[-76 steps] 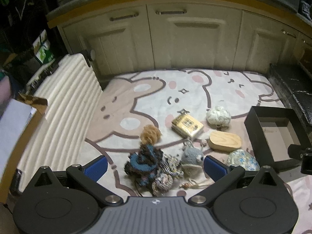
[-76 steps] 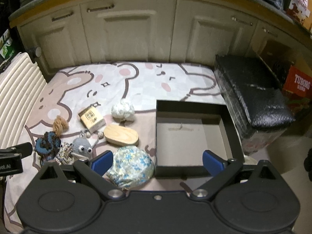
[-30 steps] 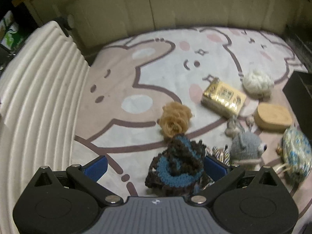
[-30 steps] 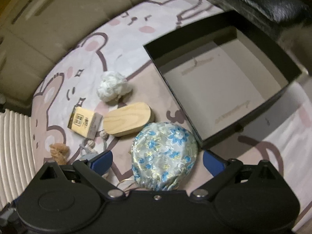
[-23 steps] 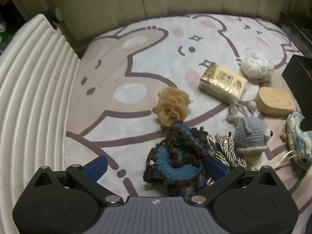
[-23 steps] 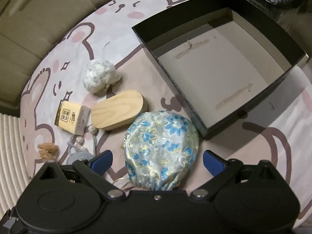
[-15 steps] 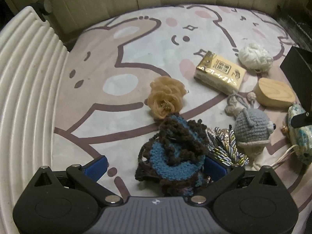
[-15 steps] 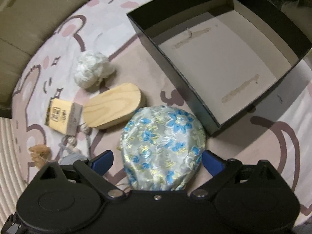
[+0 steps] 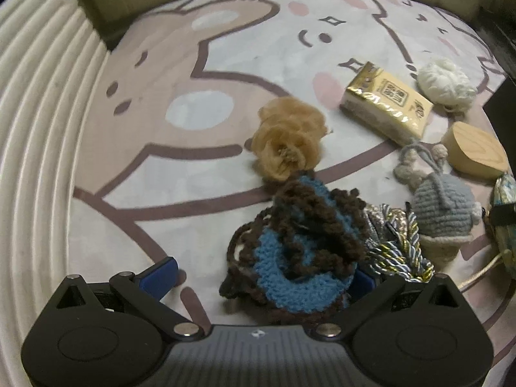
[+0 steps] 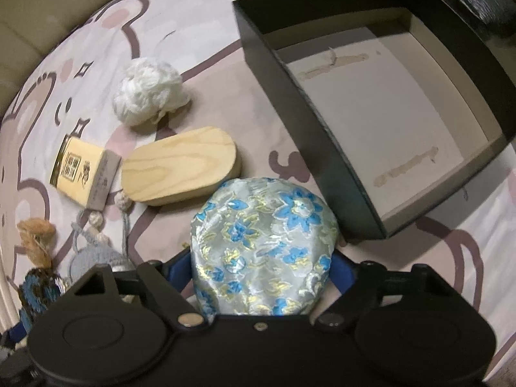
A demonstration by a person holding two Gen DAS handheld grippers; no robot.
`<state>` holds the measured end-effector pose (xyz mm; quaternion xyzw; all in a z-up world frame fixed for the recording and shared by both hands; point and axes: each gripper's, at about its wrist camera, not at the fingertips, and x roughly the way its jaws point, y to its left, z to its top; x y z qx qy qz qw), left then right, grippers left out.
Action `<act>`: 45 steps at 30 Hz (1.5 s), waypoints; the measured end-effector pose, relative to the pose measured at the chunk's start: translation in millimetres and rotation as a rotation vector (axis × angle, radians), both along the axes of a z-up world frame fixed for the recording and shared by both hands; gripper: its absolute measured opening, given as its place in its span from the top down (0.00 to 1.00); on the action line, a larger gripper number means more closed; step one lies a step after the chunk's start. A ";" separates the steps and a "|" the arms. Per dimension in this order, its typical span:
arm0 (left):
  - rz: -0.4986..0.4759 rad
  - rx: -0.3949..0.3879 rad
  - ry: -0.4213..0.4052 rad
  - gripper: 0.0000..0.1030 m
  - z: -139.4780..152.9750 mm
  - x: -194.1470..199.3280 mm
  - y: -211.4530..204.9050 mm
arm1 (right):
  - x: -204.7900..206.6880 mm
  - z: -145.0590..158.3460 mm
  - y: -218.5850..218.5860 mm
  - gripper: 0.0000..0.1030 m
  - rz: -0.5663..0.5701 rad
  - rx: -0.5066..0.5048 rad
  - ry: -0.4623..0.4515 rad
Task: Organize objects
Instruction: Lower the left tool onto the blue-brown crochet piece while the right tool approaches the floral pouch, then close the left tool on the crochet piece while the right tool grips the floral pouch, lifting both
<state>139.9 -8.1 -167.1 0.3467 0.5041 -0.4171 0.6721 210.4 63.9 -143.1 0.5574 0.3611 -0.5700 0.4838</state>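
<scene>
Crochet piece (image 9: 300,251), brown/blue, hides the left gripper (image 9: 258,277) right pad; jaws spread, piece between them, contact unclear. Tan flower (image 9: 287,142) just beyond, gold packet (image 9: 387,106) farther right. Right gripper (image 10: 258,267) — jaws closing around floral pouch (image 10: 264,238), pads mostly hidden behind it. Black box (image 10: 306,103) just right of the pouch, wood block (image 10: 180,164) to its left.

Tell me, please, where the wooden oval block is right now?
In the right wrist view the wooden oval block lies flat on the bear-print mat, left of centre, between the white yarn ball and the floral pouch.
</scene>
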 end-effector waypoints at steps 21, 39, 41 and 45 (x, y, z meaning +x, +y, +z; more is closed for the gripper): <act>-0.085 -0.046 0.123 0.62 26.0 10.7 6.6 | 13.2 32.9 25.1 0.18 0.100 -0.068 -0.042; -0.180 -0.173 0.095 0.82 70.4 5.2 22.1 | 16.7 68.5 37.7 0.18 0.141 -0.215 -0.041; -0.196 -0.202 0.099 0.82 78.6 5.9 24.8 | 19.6 76.8 38.9 0.18 0.161 -0.257 -0.024; -0.209 -0.260 0.097 0.82 95.5 4.9 29.8 | 22.6 92.3 41.6 0.18 0.197 -0.333 -0.004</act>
